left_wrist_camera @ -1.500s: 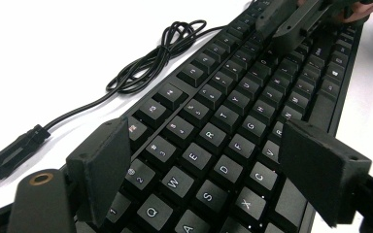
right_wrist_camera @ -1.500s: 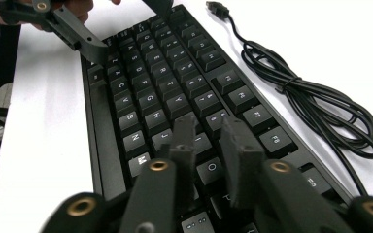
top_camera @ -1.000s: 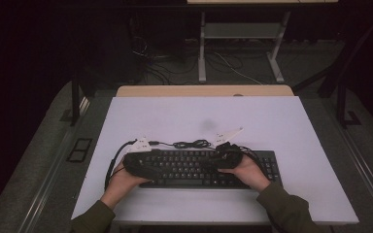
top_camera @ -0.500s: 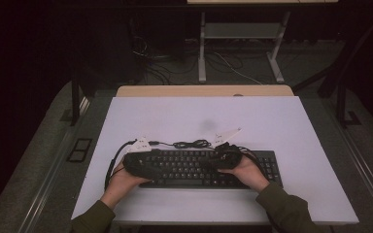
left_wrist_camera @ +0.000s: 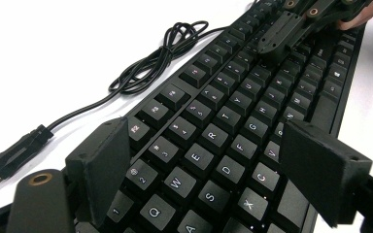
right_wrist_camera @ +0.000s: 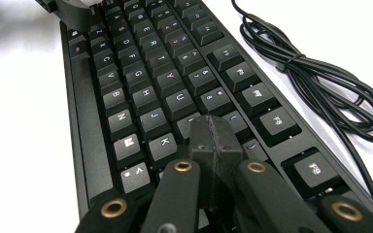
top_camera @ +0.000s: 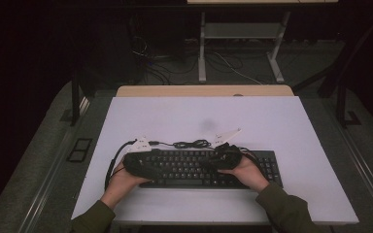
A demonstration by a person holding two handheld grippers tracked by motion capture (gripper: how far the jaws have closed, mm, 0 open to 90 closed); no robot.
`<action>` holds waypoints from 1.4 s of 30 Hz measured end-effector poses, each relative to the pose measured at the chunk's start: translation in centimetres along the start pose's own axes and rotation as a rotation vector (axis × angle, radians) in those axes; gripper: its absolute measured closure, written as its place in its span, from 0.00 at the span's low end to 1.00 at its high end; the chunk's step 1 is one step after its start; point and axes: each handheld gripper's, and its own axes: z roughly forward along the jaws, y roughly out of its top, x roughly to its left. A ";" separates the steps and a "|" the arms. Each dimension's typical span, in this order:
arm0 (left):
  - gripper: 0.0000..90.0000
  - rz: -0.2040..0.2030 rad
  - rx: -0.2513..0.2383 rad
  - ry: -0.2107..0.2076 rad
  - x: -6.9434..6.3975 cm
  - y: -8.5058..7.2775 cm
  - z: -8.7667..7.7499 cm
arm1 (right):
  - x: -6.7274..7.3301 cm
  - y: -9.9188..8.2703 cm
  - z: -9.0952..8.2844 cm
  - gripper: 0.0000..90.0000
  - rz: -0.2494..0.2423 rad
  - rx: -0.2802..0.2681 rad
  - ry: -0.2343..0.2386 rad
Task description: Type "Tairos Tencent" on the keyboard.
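A black keyboard [top_camera: 209, 167] lies flat on the white tabletop [top_camera: 272, 121], near the front edge and roughly midway between the left and right edges, its long side running parallel to that front edge. Its black cable [top_camera: 192, 143] is gathered in a loose bundle on the tabletop just behind the keyboard's rear edge, and the plug [left_wrist_camera: 9, 155] rests on the white surface beside the keyboard's left rear corner.

The left claw [left_wrist_camera: 223, 162] hangs over the left end of the keyboard with its jaws spread wide apart, the letter keys around E, R, D and F showing between them; it grips nothing. In the high view it sits at the keyboard's left end [top_camera: 138, 164], held by the person's left hand [top_camera: 121, 182].

The right claw [right_wrist_camera: 213, 138] is clenched, its two pads pressed flat together with nothing between them, tips down over the keys next to J and K. The right hand [top_camera: 245, 172] holds it over the keyboard's right half.
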 end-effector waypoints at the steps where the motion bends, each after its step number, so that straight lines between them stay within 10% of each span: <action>1: 0.21 0.000 0.000 0.001 0.0 0.0 0.0 | 0.0 0.0 0.0 0.99 -0.001 -0.001 0.000; 14: 0.21 0.000 -0.006 0.003 0.1 0.0 -0.1 | 0.0 0.2 -0.5 0.94 0.010 -0.027 0.005; 31: 0.23 -0.001 -0.005 0.005 0.2 0.0 -0.3 | -0.5 0.2 -1.5 0.31 0.044 -0.125 -0.016; 42: 0.31 0.004 -0.004 -0.002 0.3 -0.1 -0.6 | -0.9 -0.2 -1.6 0.19 0.050 -0.165 -0.033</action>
